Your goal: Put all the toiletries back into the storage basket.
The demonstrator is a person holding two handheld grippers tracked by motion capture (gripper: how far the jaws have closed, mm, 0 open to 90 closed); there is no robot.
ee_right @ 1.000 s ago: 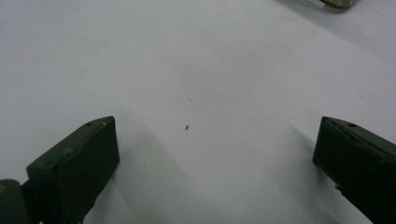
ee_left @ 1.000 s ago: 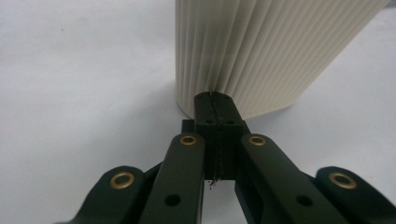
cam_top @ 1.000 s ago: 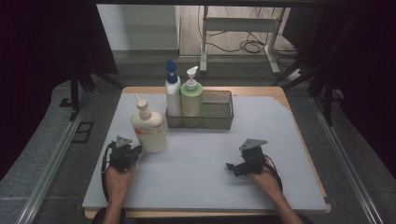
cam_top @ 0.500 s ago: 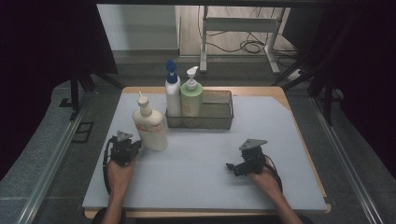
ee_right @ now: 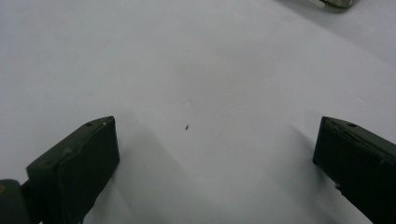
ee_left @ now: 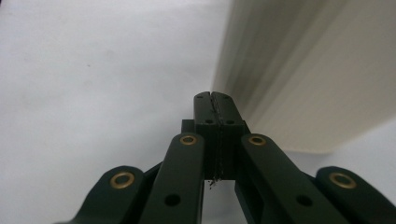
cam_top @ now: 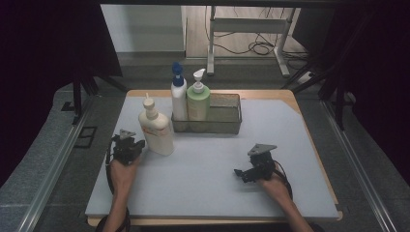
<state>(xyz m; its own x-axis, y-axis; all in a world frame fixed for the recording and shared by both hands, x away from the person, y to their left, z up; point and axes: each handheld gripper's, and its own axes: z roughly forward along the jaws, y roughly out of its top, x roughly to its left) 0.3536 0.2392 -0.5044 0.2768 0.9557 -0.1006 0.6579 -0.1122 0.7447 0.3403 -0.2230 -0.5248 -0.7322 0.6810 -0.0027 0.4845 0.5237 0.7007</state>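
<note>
1. The left gripper (cam_top: 130, 147) is sitting at the left side of the table (cam_top: 208, 193), just beside the cream bottle (cam_top: 155, 129), low at its left side.
2. In the left gripper view, the left gripper (ee_left: 215, 100) is keeping its two black jaws pressed together, with nothing between them. The cream bottle (ee_left: 308, 70) is rising just to the right of the jaw tips; I cannot tell if the tips are touching it.
3. The cream bottle is standing upright on the grey table, in front of the left end of the wire basket (cam_top: 227, 121) and outside of it.
4. Inside the basket, a white bottle with a blue pump (cam_top: 178, 96) and a green bottle with a white pump (cam_top: 198, 99) are standing side by side at the left end.
5. The right gripper (cam_top: 251, 171) is resting at the right front part of the table, well apart from the bottles.
6. In the right gripper view, the right gripper (ee_right: 215, 149) is holding its jaws spread wide over the bare table, with nothing between them.
</note>
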